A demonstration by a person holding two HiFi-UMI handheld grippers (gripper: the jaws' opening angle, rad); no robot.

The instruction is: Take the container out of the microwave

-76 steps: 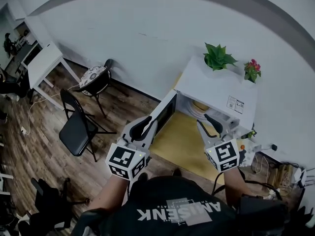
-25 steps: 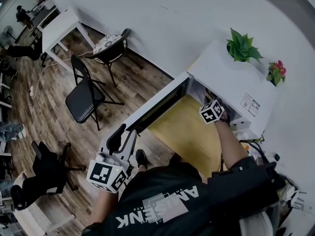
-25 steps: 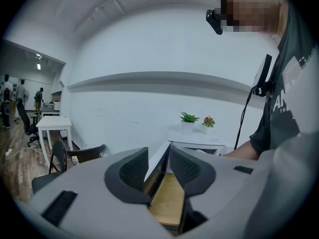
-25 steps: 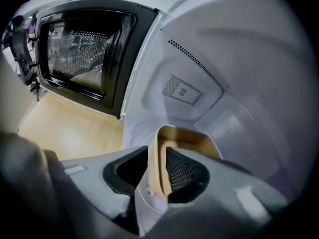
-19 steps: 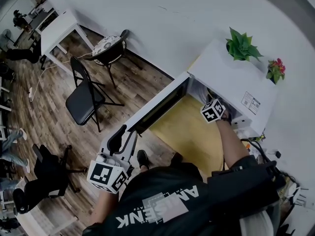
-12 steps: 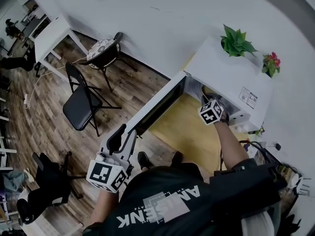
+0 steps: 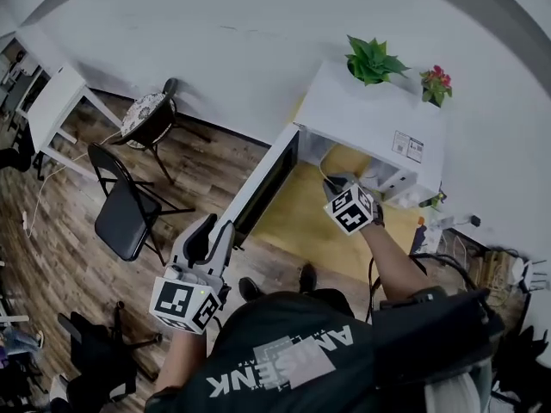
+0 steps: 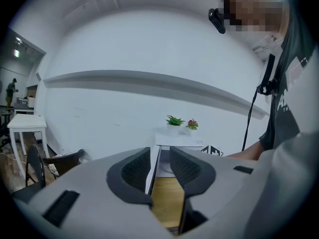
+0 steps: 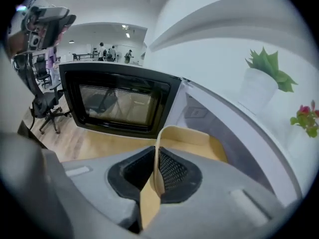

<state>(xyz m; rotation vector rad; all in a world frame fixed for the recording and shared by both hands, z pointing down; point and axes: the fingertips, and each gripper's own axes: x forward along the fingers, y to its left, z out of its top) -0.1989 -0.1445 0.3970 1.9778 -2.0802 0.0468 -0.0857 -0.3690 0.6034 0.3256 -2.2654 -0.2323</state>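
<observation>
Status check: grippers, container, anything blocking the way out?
Right gripper just closed on rim of tan container. Left gripper open, empty, held back. Container at microwave mouth. Door swung wide, not blocking.

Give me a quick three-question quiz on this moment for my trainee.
1. True or false: the right gripper grips the tan container by its rim.
2. The microwave door stands: A open, B shut, C missing.
3. Fill in: the left gripper holds ____.
Key: 1 true, its jaws have just been closing, with the rim between them; 2 A; 3 nothing.
</observation>
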